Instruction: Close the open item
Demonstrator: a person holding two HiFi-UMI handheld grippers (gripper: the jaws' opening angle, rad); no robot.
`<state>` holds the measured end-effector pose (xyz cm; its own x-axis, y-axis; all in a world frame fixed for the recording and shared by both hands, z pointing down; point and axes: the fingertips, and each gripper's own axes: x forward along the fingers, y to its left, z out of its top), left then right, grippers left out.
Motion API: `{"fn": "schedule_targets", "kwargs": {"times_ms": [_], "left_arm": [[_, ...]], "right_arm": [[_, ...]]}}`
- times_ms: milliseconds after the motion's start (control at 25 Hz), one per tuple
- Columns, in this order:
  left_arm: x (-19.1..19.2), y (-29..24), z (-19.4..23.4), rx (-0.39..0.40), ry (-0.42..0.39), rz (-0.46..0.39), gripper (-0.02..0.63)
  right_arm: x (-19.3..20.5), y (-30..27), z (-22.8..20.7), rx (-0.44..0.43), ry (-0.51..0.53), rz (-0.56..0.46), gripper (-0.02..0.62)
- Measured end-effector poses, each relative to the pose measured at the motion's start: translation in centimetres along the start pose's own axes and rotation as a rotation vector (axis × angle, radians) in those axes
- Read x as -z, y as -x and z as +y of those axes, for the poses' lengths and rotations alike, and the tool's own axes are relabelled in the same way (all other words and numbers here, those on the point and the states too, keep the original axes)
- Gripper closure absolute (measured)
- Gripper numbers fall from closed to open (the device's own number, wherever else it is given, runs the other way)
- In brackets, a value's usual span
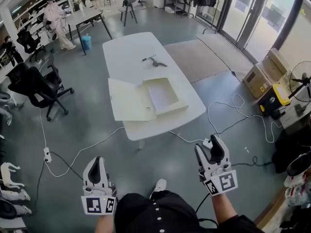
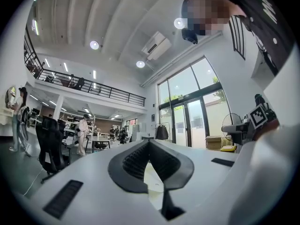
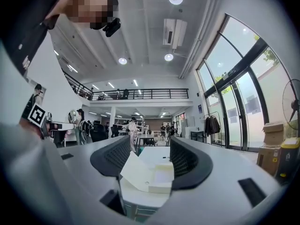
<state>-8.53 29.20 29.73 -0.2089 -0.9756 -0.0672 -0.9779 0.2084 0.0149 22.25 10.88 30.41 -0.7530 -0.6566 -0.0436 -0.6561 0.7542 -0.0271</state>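
The open box (image 1: 164, 95) on the counter (image 1: 127, 50) held nothing. The left claw (image 1: 97, 160) was clenched empty, the right claw (image 1: 210, 143) released.

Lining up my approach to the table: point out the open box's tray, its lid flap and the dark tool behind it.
tray (image 1: 164, 94): head view, on its bare inner floor.
lid flap (image 1: 130, 101): head view, middle of the panel lying open flat.
dark tool (image 1: 157, 63): head view, on its dark body.
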Motion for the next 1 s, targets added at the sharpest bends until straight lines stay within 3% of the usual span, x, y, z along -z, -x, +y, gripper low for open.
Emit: {"fn": "schedule_targets", "kwargs": {"times_ms": [400, 1000], "left_arm": [[1.1, -1.0, -0.1, -0.034, -0.009, 0.027, 0.589], [2.0, -7.3, 1.8, 0.001, -0.001, 0.008, 0.589]], "right_arm": [[1.2, -2.5, -1.5, -0.03, -0.032, -0.002, 0.304], [1.6, -7.4, -3.4, 0.012, -0.002, 0.021, 0.301]]}}
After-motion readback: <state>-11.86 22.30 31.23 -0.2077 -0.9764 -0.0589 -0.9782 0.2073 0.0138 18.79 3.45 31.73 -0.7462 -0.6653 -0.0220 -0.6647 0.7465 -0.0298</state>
